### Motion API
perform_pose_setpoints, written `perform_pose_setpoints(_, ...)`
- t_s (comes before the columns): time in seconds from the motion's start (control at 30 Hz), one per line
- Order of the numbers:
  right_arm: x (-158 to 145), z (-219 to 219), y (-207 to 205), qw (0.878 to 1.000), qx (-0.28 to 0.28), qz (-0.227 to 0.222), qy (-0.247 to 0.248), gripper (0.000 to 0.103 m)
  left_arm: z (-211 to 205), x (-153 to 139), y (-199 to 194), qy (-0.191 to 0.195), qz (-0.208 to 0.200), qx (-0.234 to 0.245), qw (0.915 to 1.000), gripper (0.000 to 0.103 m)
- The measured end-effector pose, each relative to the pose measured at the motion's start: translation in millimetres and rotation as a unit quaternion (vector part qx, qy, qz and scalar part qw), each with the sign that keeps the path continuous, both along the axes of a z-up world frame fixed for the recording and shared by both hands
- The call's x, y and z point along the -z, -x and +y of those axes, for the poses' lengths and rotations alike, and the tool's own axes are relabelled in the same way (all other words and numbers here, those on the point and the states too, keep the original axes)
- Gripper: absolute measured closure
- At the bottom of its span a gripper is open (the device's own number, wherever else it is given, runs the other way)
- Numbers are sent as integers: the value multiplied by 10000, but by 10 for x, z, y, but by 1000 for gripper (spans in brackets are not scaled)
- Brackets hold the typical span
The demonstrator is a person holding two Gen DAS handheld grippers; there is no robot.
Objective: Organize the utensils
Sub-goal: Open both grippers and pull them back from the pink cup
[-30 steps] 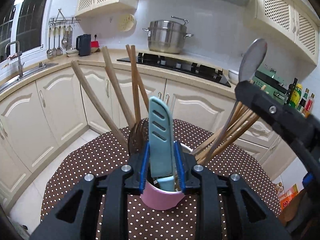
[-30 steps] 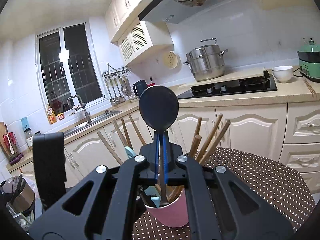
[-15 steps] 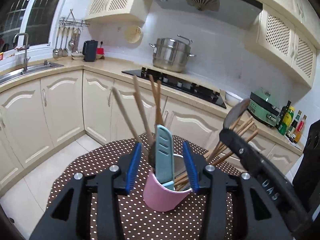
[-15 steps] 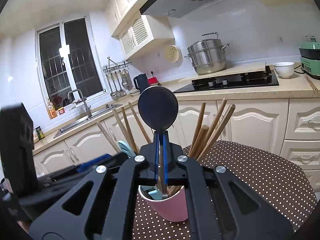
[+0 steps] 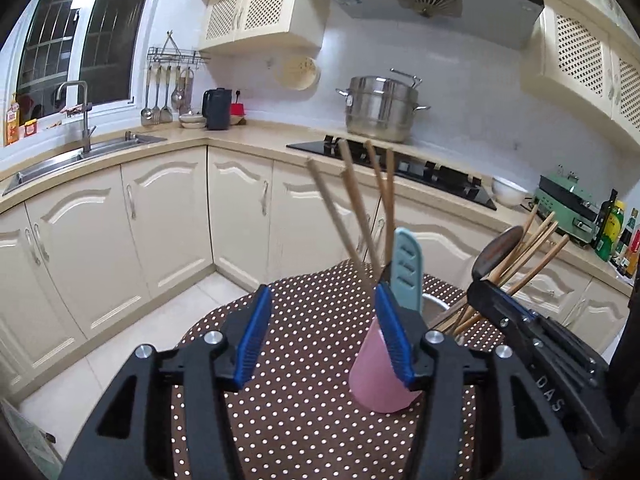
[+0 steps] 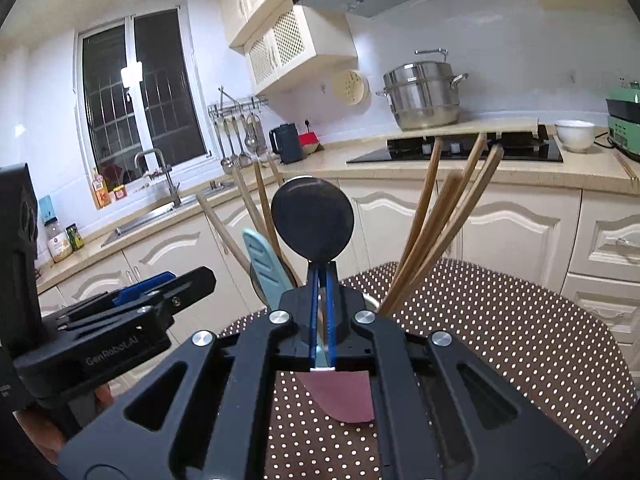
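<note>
A pink cup [image 5: 378, 376] stands on the dotted table [image 5: 304, 420] and holds several wooden chopsticks [image 5: 356, 204] and a light blue slotted utensil [image 5: 407, 270]. My left gripper [image 5: 324, 340] is open and empty, just left of and in front of the cup. My right gripper [image 6: 321, 320] is shut on the thin handle of a dark round-headed spoon [image 6: 313, 225], held upright over the cup [image 6: 344, 398]. In the right wrist view the blue utensil [image 6: 264, 264] and chopsticks [image 6: 444, 224] fan out of the cup. The right gripper and spoon [image 5: 496, 250] also show in the left wrist view.
The round table has a brown cloth with white dots [image 6: 500, 320]. Cream cabinets [image 5: 160, 216] and a counter with a sink [image 5: 80, 156], a hob [image 5: 400, 164] and a steel pot [image 5: 380, 108] run behind it. The left gripper body [image 6: 100, 340] is at the left of the right wrist view.
My left gripper let go of the light blue utensil, opened wide, and drew back and to the left of the cup. My right gripper stays shut on the spoon over the cup.
</note>
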State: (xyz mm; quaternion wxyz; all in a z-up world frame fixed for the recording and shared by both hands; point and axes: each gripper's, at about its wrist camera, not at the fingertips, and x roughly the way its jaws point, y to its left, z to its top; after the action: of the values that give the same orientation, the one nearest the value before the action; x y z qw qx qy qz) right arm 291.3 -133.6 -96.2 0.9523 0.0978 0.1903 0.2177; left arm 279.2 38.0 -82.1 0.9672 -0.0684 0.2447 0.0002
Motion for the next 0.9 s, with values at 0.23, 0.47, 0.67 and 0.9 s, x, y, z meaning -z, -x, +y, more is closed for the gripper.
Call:
perform_pose_setpoints(0.23,206,58,-68,9996,19,246,154,99,94,46,30,24,61,-83,9999,49)
perform_pose_setpoints(0.47,186,40,19,9997,92,208,125,99,135,37,154,16,48,-95,9999,46)
perform_pose_setpoints(0.67,71,1,163,9996,181,203,103,98,130,-42,342,-49,-50,-110,9999,43)
perform_pose_setpoints(0.9,-65,-136,455,9988,332,351,81,98,95,-188,760,-84,-205,-238,9995,41)
